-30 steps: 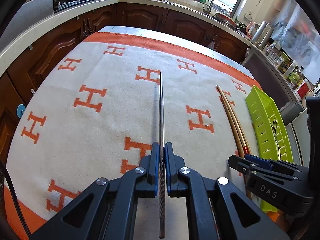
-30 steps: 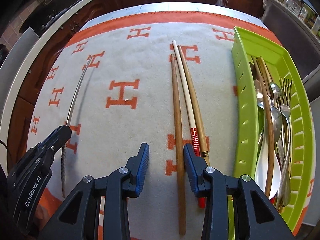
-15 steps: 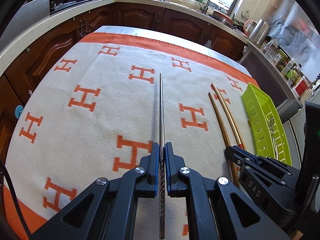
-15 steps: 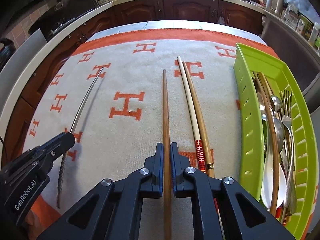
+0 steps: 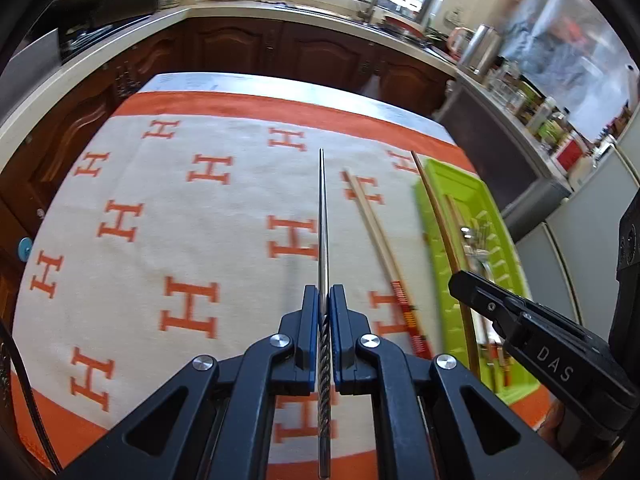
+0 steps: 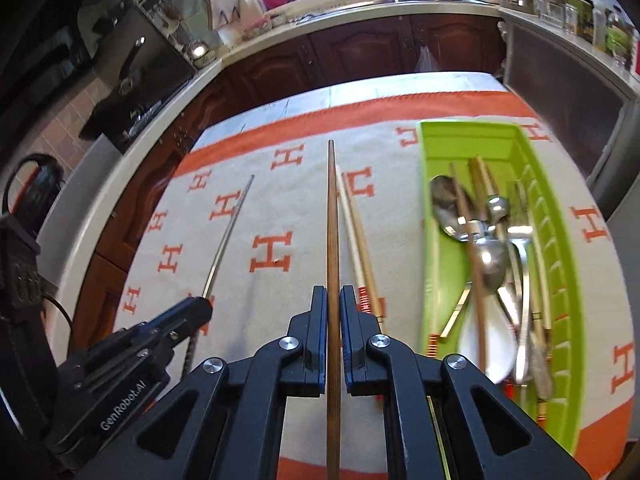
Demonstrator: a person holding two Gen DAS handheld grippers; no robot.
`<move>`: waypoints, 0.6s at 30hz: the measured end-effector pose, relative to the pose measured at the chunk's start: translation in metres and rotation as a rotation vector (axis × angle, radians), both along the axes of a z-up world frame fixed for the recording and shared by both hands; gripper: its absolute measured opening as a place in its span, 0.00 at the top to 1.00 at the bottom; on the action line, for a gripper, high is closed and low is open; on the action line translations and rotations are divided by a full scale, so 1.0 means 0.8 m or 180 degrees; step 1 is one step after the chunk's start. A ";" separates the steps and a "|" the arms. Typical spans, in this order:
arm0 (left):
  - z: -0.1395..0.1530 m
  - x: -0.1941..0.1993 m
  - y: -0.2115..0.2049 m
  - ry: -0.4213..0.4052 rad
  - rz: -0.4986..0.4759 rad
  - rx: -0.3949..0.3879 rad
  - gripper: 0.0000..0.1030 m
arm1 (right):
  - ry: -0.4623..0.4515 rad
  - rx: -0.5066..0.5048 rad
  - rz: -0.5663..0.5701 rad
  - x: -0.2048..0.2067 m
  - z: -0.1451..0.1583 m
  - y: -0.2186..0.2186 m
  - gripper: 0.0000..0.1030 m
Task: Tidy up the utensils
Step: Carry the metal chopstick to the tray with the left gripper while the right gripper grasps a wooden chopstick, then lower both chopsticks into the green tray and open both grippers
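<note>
Left claw (image 5: 324,300) is clamped tight on a thin metal chopstick (image 5: 322,216), its blue pads pinching right where the smooth shaft meets the twisted grip end. The tip points away over the cream blanket (image 5: 200,208) with orange H marks that covers the counter (image 5: 248,80). The chopstick's near end runs off the bottom of the left wrist view, so its full length is cut off.

Right claw (image 6: 333,304) is pressed shut on a brown wooden chopstick (image 6: 332,216), held parallel to its fingers; again the butt end vanishes below the frame. In the left wrist view that same stick shows as a curved brown line crossing in front of the green tray (image 5: 448,184).

Two more chopsticks (image 6: 356,232), a pale one with a red banded handle and a tan one, lie side by side on the blanket, just right of the held wooden stick. Their handle ends are hidden behind the right claw.

The green tray sits at the right edge of the blanket and holds a jumble of spoons, forks and chopsticks (image 6: 492,256), motion-blurred and overlapping, so the count is hard to make out. A white spoon bowl peeks out underneath.
</note>
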State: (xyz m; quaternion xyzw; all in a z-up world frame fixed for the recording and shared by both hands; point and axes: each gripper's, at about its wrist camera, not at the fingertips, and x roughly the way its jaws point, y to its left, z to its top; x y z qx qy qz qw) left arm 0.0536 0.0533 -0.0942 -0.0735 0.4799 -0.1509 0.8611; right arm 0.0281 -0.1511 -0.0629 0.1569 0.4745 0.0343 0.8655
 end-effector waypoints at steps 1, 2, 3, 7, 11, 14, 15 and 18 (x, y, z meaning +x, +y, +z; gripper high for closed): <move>0.005 -0.001 -0.012 0.0011 -0.0063 -0.0014 0.97 | -0.0017 0.0013 -0.0047 -0.004 0.006 -0.012 0.94; 0.008 0.000 -0.020 0.0022 -0.0107 -0.0024 0.97 | -0.0029 0.0013 -0.0085 -0.008 0.011 -0.021 0.94; 0.013 0.000 -0.033 0.0042 -0.0173 -0.0047 0.97 | -0.0042 0.0007 -0.0136 -0.011 0.015 -0.034 0.94; 0.026 0.003 -0.082 0.0093 -0.0389 -0.0081 0.97 | -0.0072 -0.0015 -0.0375 -0.022 0.024 -0.087 0.94; 0.034 0.009 -0.126 0.0156 -0.0541 -0.0125 0.97 | 0.0003 -0.0016 -0.0576 -0.030 0.017 -0.141 0.94; 0.033 0.016 -0.161 0.0192 -0.0647 -0.0076 0.97 | 0.0090 -0.0044 -0.0666 -0.029 0.006 -0.167 0.94; 0.030 0.018 -0.169 0.0212 -0.0670 -0.0063 0.97 | 0.0119 -0.0039 -0.0677 -0.028 0.001 -0.175 0.94; 0.017 0.028 -0.193 0.0328 -0.0718 -0.0029 0.97 | 0.0190 -0.0016 -0.0694 -0.023 -0.013 -0.191 0.94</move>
